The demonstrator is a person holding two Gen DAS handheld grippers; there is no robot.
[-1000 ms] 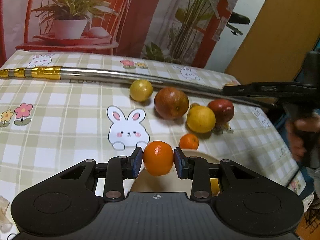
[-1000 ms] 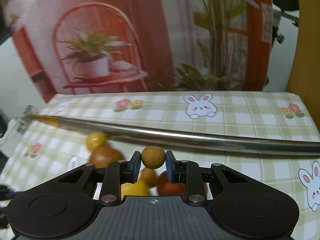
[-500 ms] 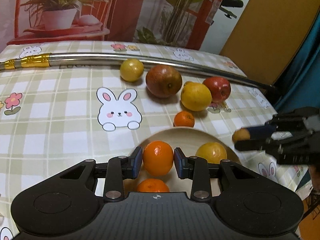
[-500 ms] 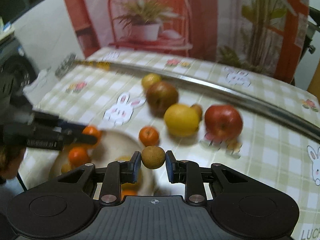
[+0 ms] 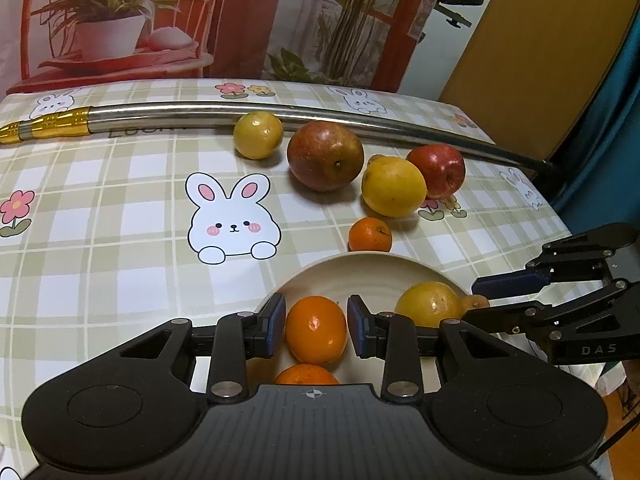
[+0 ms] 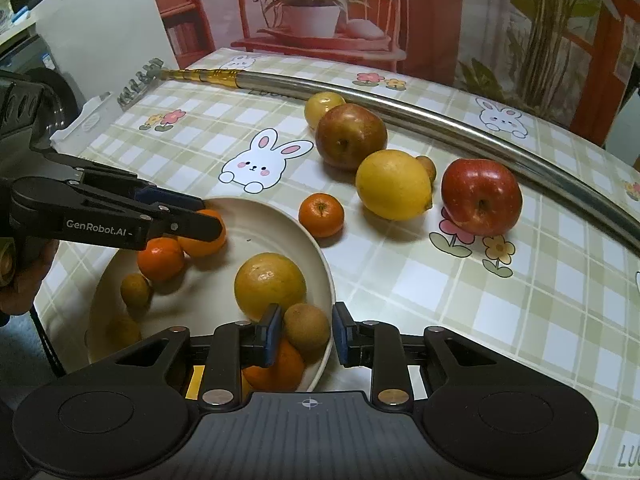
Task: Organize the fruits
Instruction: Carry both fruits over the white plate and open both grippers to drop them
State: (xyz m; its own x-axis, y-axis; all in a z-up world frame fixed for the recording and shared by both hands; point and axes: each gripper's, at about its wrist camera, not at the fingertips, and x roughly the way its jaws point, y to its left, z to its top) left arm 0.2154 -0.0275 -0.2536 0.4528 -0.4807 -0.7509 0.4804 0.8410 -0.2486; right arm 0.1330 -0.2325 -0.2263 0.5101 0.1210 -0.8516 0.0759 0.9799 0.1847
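Observation:
A cream bowl (image 5: 362,270) (image 6: 272,222) holds several fruits. My left gripper (image 5: 316,330) is over it with an orange (image 5: 316,334) between its pads, gaps showing on both sides. My right gripper (image 6: 304,332) is open over the bowl's near rim; a small brown fruit (image 6: 307,326) lies between its fingers, clear of the right pad. On the cloth lie a small mandarin (image 6: 321,215), a lemon (image 6: 394,190), a red apple (image 6: 482,197), a brownish apple (image 6: 351,136) and a yellow fruit (image 6: 323,106).
A long metal pole (image 6: 400,114) (image 5: 320,118) with a gold end lies across the back of the checked tablecloth. A backdrop with printed plants stands behind the table. The table edge is near the bowl on my side.
Both grippers came down over the bowl. The left jaws have parted a little from the orange. The right jaws have opened and the brown fruit now lies loose at the bowl's rim.

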